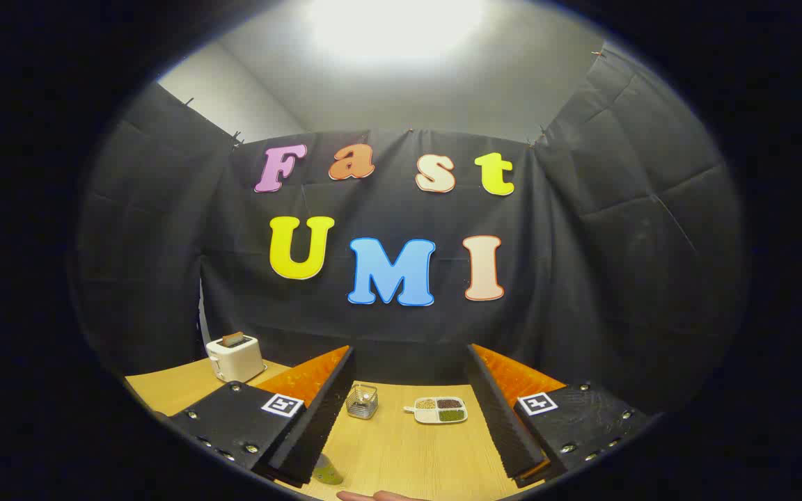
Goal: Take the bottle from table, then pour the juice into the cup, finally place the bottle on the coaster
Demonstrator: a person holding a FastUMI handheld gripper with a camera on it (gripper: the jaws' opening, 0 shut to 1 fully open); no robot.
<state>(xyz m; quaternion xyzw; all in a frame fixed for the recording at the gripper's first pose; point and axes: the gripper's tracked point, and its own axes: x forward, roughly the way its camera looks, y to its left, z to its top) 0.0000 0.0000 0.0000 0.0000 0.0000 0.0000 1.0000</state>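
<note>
Fingers wide apart, gripping nothing, above worktop. Glass cup and snack tray beyond them; toaster far left.

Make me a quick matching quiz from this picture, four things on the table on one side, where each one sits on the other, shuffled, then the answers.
Things:
1. toaster
2. glass cup
3. snack tray
4. claw

Places:
A. fingers wide apart, holding nothing
B. far table corner, beyond the left finger
C. between the fingers, nearer the right one
D. between the fingers, nearer the left one

Pairs: 1-B, 2-D, 3-C, 4-A
</note>
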